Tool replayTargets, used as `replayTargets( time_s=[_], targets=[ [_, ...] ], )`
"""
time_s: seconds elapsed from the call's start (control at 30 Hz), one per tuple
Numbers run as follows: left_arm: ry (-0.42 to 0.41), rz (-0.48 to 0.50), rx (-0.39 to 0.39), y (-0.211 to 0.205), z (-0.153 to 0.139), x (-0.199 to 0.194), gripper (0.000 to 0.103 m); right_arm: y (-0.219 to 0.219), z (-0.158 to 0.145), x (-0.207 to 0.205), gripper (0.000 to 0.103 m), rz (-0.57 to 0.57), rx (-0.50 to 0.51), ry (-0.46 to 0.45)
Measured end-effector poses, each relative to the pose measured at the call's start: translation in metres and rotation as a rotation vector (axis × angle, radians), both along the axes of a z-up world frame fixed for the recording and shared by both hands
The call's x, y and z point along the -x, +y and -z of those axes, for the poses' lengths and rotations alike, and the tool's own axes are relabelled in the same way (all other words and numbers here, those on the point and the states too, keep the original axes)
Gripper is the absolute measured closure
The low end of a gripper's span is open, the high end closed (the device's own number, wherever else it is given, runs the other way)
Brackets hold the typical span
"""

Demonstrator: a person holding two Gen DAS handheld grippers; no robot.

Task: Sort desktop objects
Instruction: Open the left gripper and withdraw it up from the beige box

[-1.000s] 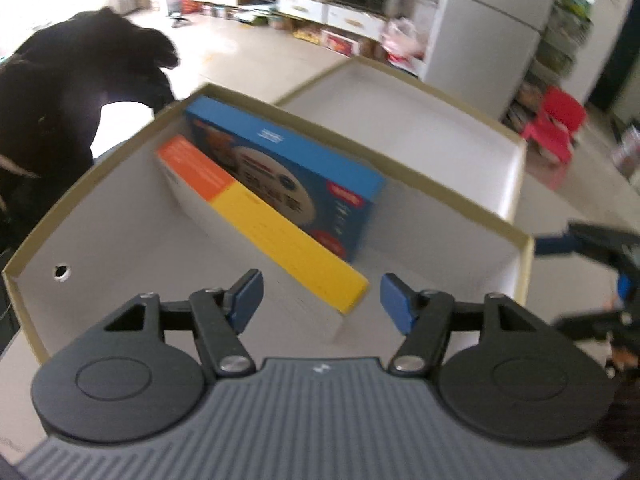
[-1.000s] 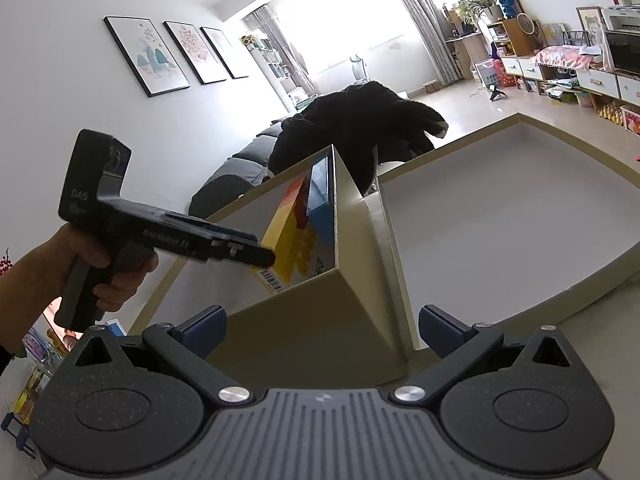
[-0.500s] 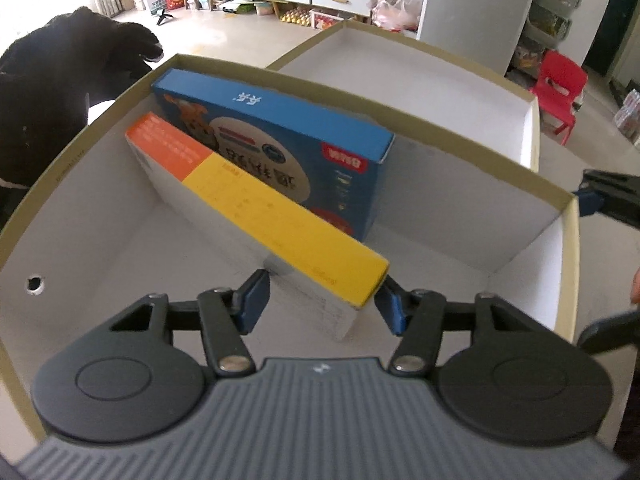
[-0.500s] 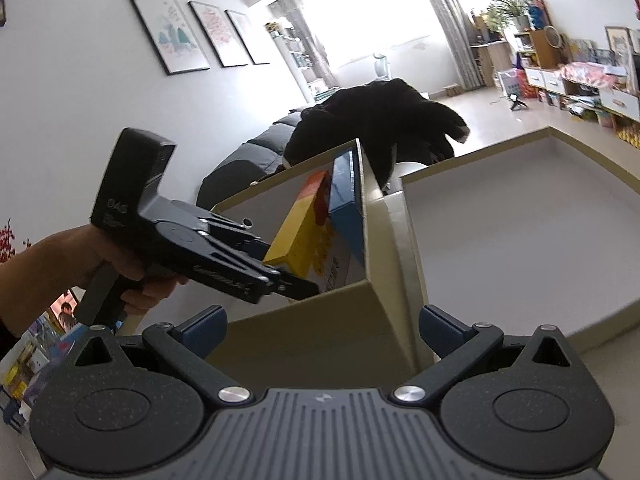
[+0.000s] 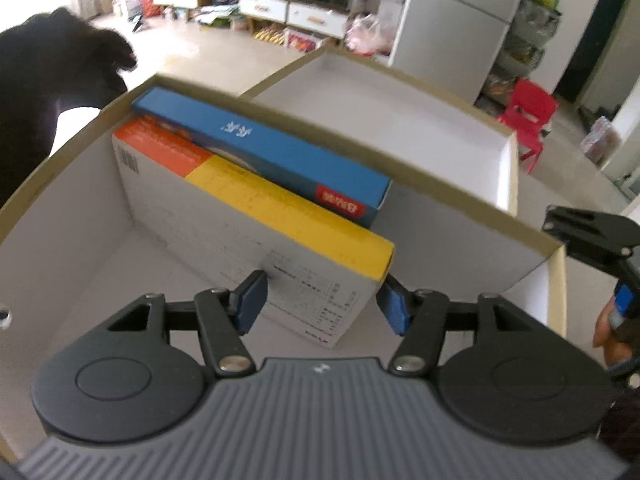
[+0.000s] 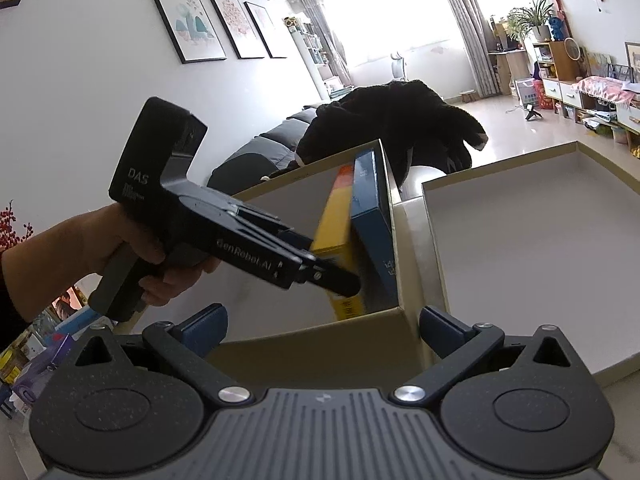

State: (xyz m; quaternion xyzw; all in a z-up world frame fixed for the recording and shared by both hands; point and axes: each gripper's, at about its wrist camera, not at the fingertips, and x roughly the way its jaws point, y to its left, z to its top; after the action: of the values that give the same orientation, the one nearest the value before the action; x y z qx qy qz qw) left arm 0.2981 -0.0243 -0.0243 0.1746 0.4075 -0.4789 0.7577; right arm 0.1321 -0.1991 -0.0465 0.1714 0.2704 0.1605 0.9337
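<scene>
Cardboard storage box point(image 5: 48, 184) is holding a yellow-and-orange box point(image 5: 280, 216) standing on edge against a blue box point(image 5: 272, 152), whose lower faces are hidden. Left gripper point(image 5: 320, 304) is straddling the yellow box's near end, fingers spread and apparently not clamping; right gripper point(image 6: 320, 328) is hovering wide open outside the box corner.

Support surface: pale tabletop point(image 6: 624, 404), seen bare only at the lower right of the right wrist view. Two open, shallow cardboard boxes with tan rims and white interiors are set directly on it, side by side, walls touching or nearly so. Left box point(image 5: 52, 200) point(image 6: 320, 352) is loaded: two flat cartons are stood on edge against its far wall. Right box point(image 5: 508, 160) point(image 6: 520, 240) shows a white floor. At the far left of the right wrist view, small packages point(image 6: 36, 364) are seen, blurred; their support cannot be told.
</scene>
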Motion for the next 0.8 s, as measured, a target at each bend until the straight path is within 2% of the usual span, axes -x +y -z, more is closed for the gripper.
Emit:
replayTargets(
  time_s=[0.1, 0.27, 0.53, 0.67, 0.8],
  targets=[
    [0.015, 0.003, 0.003, 0.000, 0.001, -0.002, 0.042, 0.002, 0.000, 0.002, 0.000, 0.008, 0.004, 0.003],
    [0.112, -0.001, -0.014, -0.001, 0.009, -0.008, 0.036, 0.005, -0.001, 0.002, 0.000, 0.017, 0.021, 0.005],
    [0.130, 0.063, -0.105, -0.018, 0.028, -0.005, 0.026, 0.011, -0.003, -0.001, 0.000, 0.025, 0.029, 0.009],
    [0.156, 0.026, -0.061, -0.017, 0.035, -0.015, 0.026, 0.011, -0.002, -0.001, 0.000, 0.026, 0.031, 0.007],
    [0.109, -0.029, 0.014, -0.015, 0.031, -0.019, 0.028, 0.011, -0.001, -0.001, 0.000, 0.027, 0.033, 0.002]
  ],
)
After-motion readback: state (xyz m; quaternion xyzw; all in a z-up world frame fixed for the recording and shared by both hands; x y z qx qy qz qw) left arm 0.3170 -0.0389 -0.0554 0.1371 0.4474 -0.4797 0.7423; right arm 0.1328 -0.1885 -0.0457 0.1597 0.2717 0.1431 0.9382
